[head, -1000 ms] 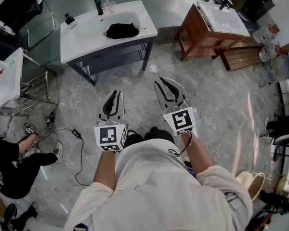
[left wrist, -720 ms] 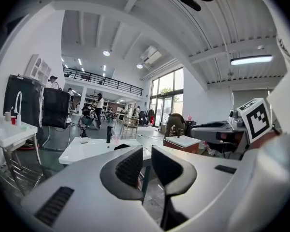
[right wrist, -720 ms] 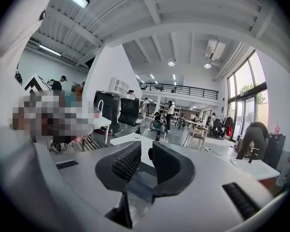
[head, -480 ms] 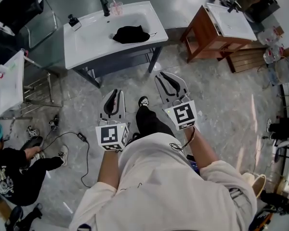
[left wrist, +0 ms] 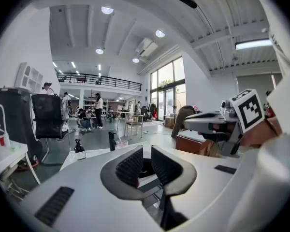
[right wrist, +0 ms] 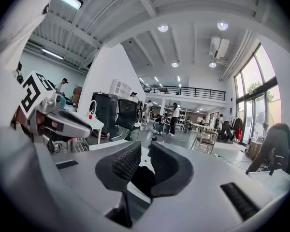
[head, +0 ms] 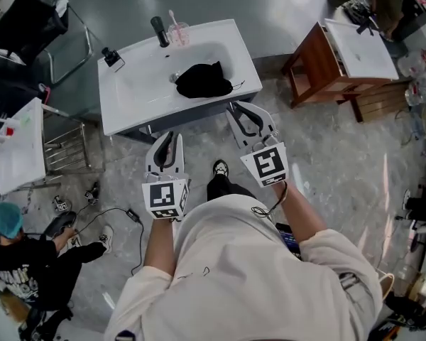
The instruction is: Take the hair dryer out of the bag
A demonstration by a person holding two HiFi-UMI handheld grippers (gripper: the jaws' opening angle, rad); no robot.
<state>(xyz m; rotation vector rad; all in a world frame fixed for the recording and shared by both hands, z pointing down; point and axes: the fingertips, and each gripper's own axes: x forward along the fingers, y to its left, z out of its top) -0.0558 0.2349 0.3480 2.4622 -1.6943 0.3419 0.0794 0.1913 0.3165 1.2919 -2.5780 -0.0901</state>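
A black bag (head: pixel 202 80) lies in the basin of a white sink table (head: pixel 142 91); no hair dryer shows. My left gripper (head: pixel 167 139) is held level at the table's front edge, left of the bag. My right gripper (head: pixel 246 112) reaches the front edge just right of the bag. In the left gripper view the left gripper (left wrist: pixel 146 153) has a narrow gap between its pads with nothing in it. The right gripper (right wrist: pixel 146 151) stands the same way, and the bag (right wrist: pixel 141 180) shows dark beyond its jaws.
A black faucet (head: pixel 160 30), a pink cup with a toothbrush (head: pixel 177 33) and a small bottle (head: pixel 113 57) stand at the sink's back edge. A wooden washstand (head: pixel 326 69) is to the right. A person (head: pixel 28 261) sits on the floor at left near a cable (head: pixel 128 219).
Both grippers have moved forward together from over the bare floor up to the sink table's front edge. The sink and bag now lie closer in the head view.
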